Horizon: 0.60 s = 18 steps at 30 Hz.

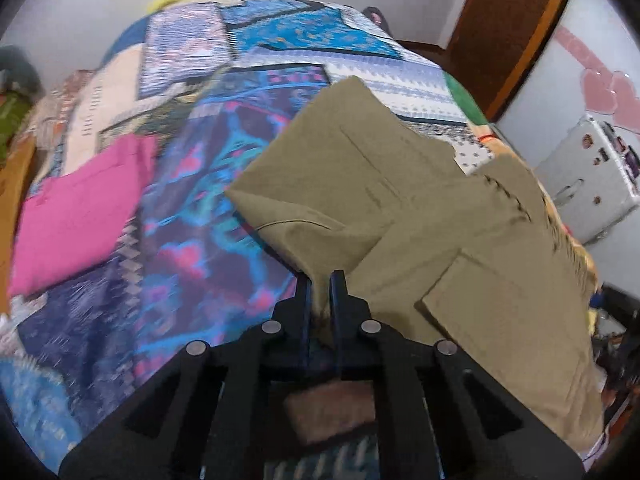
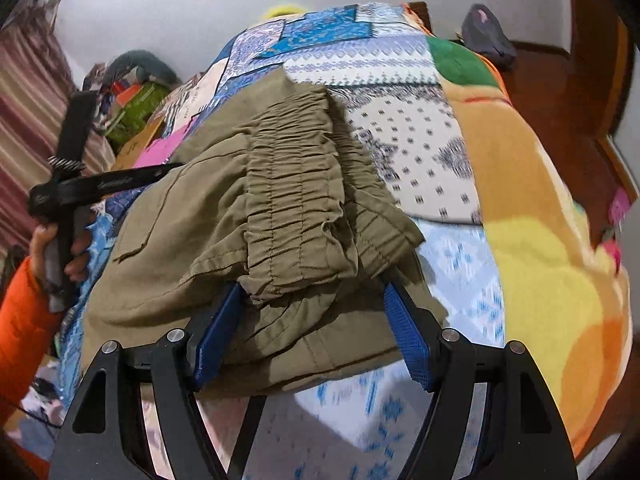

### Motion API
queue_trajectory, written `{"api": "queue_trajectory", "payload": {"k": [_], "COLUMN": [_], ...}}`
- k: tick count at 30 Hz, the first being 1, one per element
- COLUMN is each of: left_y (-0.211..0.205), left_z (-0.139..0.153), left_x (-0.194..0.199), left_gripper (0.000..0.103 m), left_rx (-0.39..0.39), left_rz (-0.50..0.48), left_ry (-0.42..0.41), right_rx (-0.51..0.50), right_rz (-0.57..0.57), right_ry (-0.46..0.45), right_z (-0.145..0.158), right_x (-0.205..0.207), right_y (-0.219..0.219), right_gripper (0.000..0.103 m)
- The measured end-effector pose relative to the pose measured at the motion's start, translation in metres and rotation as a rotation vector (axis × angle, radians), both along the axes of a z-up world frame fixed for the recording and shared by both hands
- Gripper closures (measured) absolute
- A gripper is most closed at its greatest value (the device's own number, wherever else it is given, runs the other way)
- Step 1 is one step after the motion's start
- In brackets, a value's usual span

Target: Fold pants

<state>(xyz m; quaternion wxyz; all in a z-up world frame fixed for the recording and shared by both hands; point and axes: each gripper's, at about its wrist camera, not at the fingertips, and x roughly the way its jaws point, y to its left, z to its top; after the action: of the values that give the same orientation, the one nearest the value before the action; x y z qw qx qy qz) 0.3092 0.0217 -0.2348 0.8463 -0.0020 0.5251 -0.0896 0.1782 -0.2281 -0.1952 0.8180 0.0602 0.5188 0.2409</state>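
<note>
A bed [image 1: 208,208] with a patchwork quilt [image 2: 360,52] stands against a plain white wall [image 2: 160,4]. A brown wooden door [image 1: 508,20] stands at right, striped curtain [image 2: 28,92] at left.

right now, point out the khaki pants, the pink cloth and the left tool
khaki pants [image 1: 360,168]: left wrist view, flat folded panel
pink cloth [image 1: 80,212]: left wrist view, its middle
left tool [image 1: 320,284]: left wrist view, between fingertips

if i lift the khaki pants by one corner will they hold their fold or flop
Probably flop: the khaki pants look soft, draping and creasing. The gathered waistband is bunched, so likely the bulkier end. Pinched in the left gripper, the cloth crumples, so expect sagging.
</note>
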Motion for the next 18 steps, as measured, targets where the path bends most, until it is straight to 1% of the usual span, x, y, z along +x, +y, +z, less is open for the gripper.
{"api": "queue_trajectory", "payload": {"k": [2,5,6,11,14,17,18], "left_y": [0.011,0.027,0.03,0.043,0.044,0.044,0.048], "left_z": [0.006,0.012,0.014,0.02,0.022,0.026,0.032], "left_x": [-0.018,-0.051,-0.058,-0.112,-0.13,-0.141,-0.144], "left_gripper": [0.095,0.098,0.098,0.1,0.1,0.102,0.102], "left_rx": [0.031,0.043,0.037,-0.037,-0.044,-0.015,-0.007], "left_rz": [0.037,0.09,0.1,0.162,0.182,0.191,0.196], "left_ry": [-0.019,-0.032,-0.031,-0.013,-0.008,-0.018,-0.033], "right_rx": [-0.026,-0.054,-0.062,-0.094,-0.12,-0.171,-0.171], "right_rz": [0.038,0.081,0.089,0.126,0.131,0.122,0.121], "right_ry": [-0.017,-0.027,-0.027,-0.031,-0.042,-0.074,-0.085], "right_z": [0.002,0.001,0.001,-0.004,-0.003,0.006,0.011], "right_x": [0.01,0.025,0.029,0.052,0.059,0.059,0.059], "right_y": [0.009,0.019,0.02,0.03,0.036,0.041,0.041], "right_gripper": [0.034,0.034,0.034,0.034,0.034,0.035,0.035]}}
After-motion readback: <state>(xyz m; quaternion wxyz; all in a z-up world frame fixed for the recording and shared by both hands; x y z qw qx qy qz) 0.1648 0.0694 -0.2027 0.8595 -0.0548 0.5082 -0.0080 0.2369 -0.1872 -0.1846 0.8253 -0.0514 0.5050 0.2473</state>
